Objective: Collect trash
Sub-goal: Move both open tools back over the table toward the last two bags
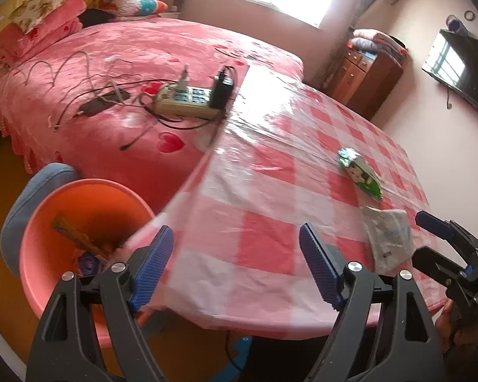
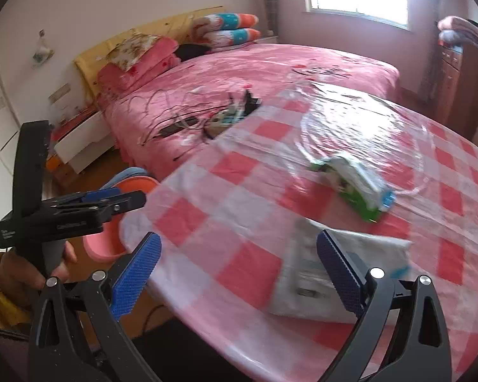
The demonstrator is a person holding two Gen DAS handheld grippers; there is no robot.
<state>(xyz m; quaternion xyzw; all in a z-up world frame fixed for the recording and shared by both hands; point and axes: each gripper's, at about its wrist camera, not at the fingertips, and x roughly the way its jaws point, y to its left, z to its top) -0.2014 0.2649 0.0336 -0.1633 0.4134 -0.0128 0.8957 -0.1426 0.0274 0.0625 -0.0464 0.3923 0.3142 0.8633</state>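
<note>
Both my claws, left (image 1: 235, 261) and right (image 2: 237, 273), are spread and empty, some trash already lies in the pink bin (image 1: 47, 254) at lower left, while a grey packet (image 2: 344, 273) and a green wrapper (image 2: 353, 187) remain on the bench (image 2: 239, 222).

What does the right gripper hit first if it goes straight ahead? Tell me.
Most likely the grey plastic packet on the checked tablecloth. The right gripper, jaws open, points right at its near end; the green wrapper lies further on. Depth is uncertain.
</note>
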